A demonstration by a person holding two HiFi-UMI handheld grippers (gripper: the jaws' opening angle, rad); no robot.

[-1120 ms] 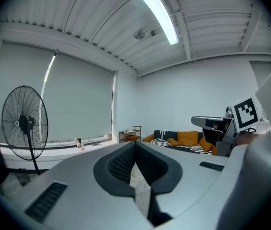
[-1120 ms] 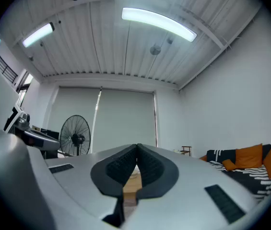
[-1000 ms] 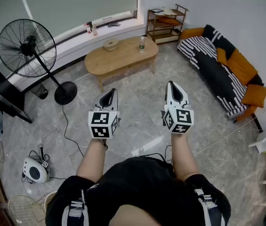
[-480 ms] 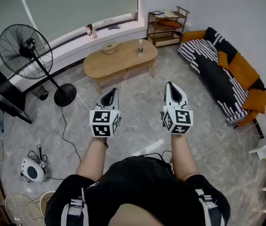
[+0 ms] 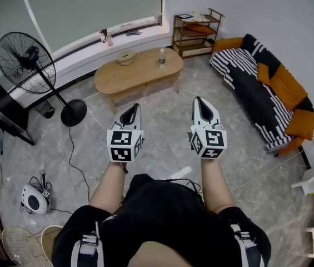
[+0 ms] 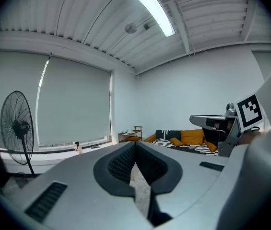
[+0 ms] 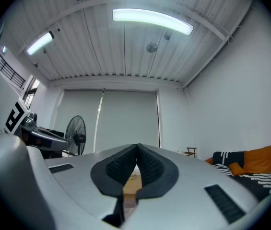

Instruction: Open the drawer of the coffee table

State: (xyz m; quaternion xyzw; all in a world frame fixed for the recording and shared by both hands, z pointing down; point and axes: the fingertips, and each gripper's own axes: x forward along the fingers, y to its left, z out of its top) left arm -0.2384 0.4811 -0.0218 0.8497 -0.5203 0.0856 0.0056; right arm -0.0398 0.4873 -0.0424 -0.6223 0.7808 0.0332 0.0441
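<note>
Two grippers: held side by side above the floor in front of the person, both pointing toward the table and well apart from it.
Left gripper [image 5: 130,109]: jaws together at the tips with nothing between them. A sliver of floor showed through the gap lower down.
Right gripper [image 5: 201,102]: jaws closed tip to tip and empty. A strip of the table's wood showed through the gap beneath.
Table [image 5: 140,72]: oval, light wood, standing across the room near the window ledge [image 5: 90,44].
Drawer: too small to make out at this range, so I could not tell whether it was open or closed.
On the table: a bottle [image 5: 162,56] near the right end and a shallow bowl [image 5: 126,57] by the far edge.
Between grippers and table: grey stone-look floor [image 5: 162,121].
Left of the table: a tall black fan [image 5: 24,57] on a round base, with a dark cable [image 5: 69,149] trailing over the floor toward the person.
Far left: a dark screen [image 5: 1,118] at the picture's edge, and a small white device [image 5: 33,199] on the floor nearer the person.
Right of the table: a wooden shelf [image 5: 197,29] in the corner, then a black-and-white striped sofa [image 5: 245,79] along the wall, with orange cushions [image 5: 283,81].
Person: seen from above, in a dark top, with bare forearms reaching forward.
</note>
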